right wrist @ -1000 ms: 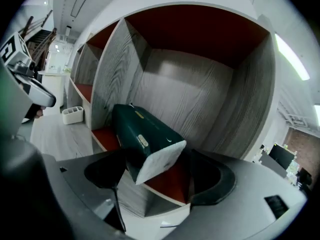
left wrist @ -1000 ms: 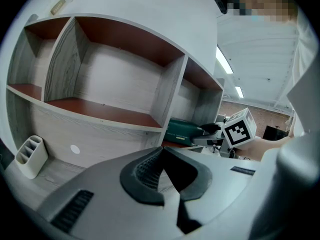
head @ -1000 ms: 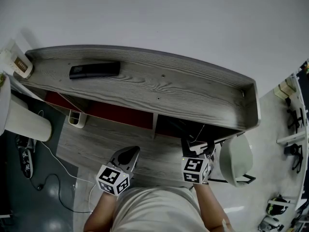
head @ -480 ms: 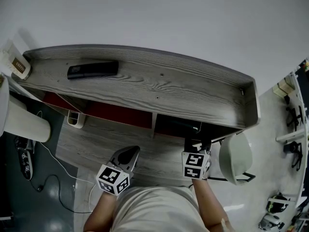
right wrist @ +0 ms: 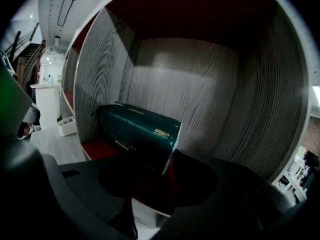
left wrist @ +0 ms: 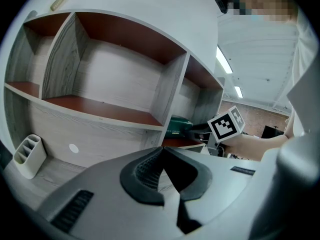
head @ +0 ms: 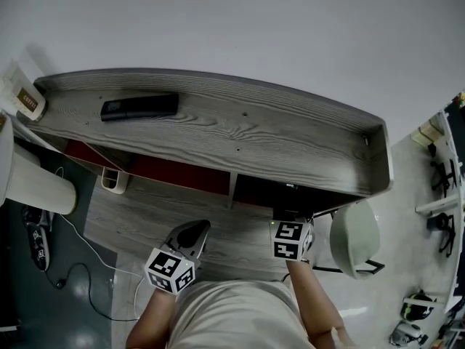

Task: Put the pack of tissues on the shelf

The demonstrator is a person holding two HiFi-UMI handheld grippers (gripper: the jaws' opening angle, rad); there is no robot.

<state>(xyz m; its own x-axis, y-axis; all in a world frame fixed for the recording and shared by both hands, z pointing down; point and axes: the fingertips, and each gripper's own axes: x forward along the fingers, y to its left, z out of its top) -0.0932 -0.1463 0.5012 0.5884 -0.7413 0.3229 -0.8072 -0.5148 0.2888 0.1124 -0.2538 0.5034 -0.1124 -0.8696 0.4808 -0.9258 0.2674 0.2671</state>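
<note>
The pack of tissues point(right wrist: 137, 131) is dark green with gold print and lies on the red floor of a shelf compartment point(right wrist: 195, 84). From the left gripper view the pack point(left wrist: 177, 126) shows at that compartment's front. My right gripper point(right wrist: 160, 184) reaches into the compartment. Its jaws are closing with the pack's near end between them, and the pads press on it. From the head view only its marker cube point(head: 288, 240) shows, under the shelf top point(head: 240, 133). My left gripper point(left wrist: 162, 151) hangs shut and empty, lower left point(head: 190, 233).
A black oblong thing point(head: 139, 106) lies on the shelf top. A white pen holder point(head: 115, 178) stands on the floor by the shelf's left compartments. A pale round seat point(head: 354, 240) stands to the right, and a white cylinder point(head: 36, 184) to the left.
My right gripper has moved forward, and its fingers have gone out of sight under the shelf top. The left gripper has not moved.
</note>
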